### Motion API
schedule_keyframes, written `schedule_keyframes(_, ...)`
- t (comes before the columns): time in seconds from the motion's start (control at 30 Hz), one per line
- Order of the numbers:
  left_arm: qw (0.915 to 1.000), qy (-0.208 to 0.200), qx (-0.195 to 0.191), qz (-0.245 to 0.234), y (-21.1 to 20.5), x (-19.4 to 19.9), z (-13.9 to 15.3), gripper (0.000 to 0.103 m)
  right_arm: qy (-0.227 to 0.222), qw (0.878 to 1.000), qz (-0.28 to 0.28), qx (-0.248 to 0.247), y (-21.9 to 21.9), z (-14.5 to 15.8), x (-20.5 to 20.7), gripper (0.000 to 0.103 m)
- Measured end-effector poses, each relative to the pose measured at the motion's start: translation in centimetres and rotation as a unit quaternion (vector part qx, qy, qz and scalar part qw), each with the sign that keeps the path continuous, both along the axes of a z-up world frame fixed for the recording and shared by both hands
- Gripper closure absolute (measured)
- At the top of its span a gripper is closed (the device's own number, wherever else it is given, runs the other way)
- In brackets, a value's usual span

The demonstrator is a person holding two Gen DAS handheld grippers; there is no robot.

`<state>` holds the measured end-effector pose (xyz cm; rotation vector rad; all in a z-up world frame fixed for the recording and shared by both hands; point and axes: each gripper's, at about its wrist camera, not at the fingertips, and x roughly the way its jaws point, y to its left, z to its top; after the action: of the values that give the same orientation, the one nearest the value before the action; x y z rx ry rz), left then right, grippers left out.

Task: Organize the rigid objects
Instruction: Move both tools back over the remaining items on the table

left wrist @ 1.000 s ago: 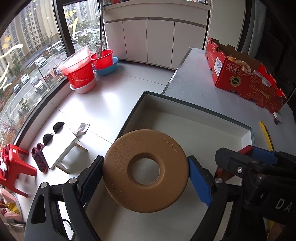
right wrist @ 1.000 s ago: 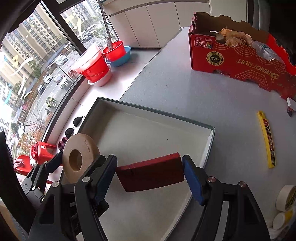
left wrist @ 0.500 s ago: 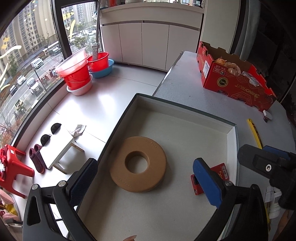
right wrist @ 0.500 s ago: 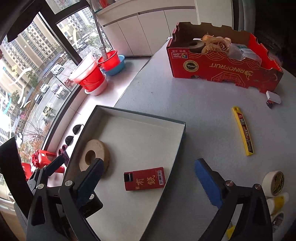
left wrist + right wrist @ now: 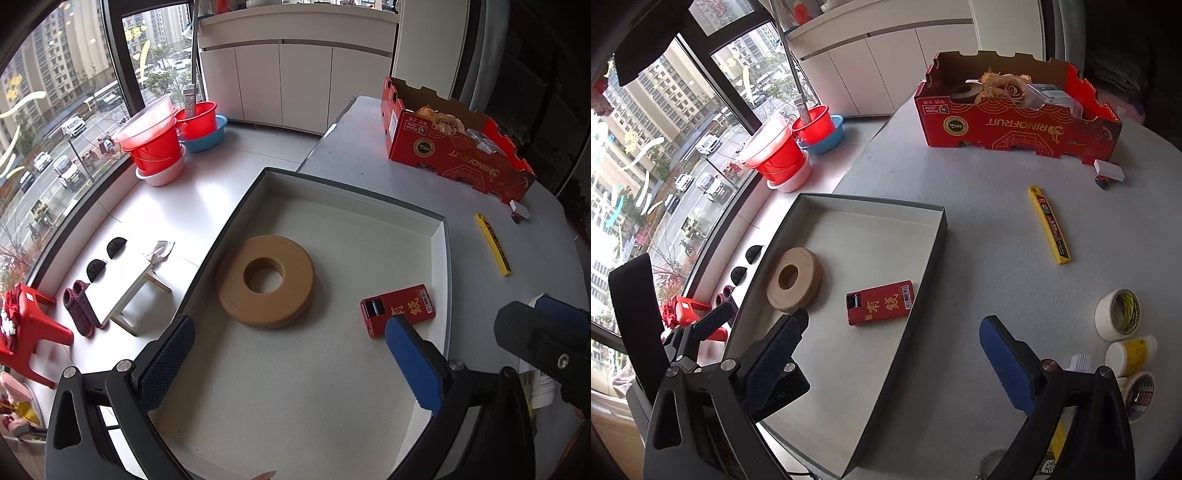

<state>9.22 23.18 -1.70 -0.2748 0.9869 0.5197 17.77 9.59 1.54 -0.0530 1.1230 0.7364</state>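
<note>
We are hovering both hand-held grippers, left (image 5: 288, 354) and right (image 5: 890, 354), spread and empty, over tray (image 5: 938, 236); ring (image 5: 266, 280) lying near tray's left edge, red box (image 5: 879, 302) near right edge, apart for tidy layout.

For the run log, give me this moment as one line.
left gripper: open | right gripper: open | tan ring, red pack: flat in tray
</note>
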Motion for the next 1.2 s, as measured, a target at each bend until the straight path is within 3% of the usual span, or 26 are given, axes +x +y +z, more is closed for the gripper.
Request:
schedule_keyframes(0.2, 0.9999, -0.009, 0.005, 0.005, -1.1, -2.3, 1.1, 0.000, -0.026, 0.999, 0.016, -0.014, 0.2, 1.1, -2.6, 0.004)
schedule_keyframes(0.37, 0.9997, -0.024, -0.004, 0.001, -2.6, -4.6, 1.9, 0.000, -0.075, 0.997, 0.021, -0.027, -1.4, 2.6, -4.9, 0.004)
schedule_keyframes(0.6, 0.9981, -0.018, -0.002, -0.058, -8.1, -5.8, 2.0, 0.000, -0.120, 0.990, -0.013, -0.079, -10.2, 1.9, -7.6, 0.004)
schedule_keyframes(0.77, 0.9918, -0.010, -0.002, -0.128, -14.4, -4.9, 1.2, 0.000, -0.092, 0.986, -0.099, -0.100, -19.4, -1.0, -8.5, 0.004)
schedule_keyframes(0.9, 0.9849, 0.015, 0.022, -0.171, -19.3, -3.6, -1.1, 0.000, -0.052, 0.983, -0.150, -0.096, -25.0, -3.7, -9.5, 0.004)
schedule_keyframes(1.07, 0.9740, 0.053, 0.060, -0.212, -23.1, -2.3, -4.7, 0.000, -0.014, 0.980, -0.179, -0.089, -28.7, -6.3, -10.5, 0.004)
schedule_keyframes(1.2, 0.9726, 0.062, 0.074, -0.212, -23.9, -1.4, -6.1, 0.000, -0.011, 0.980, -0.181, -0.084, -29.3, -6.8, -10.2, 0.004)
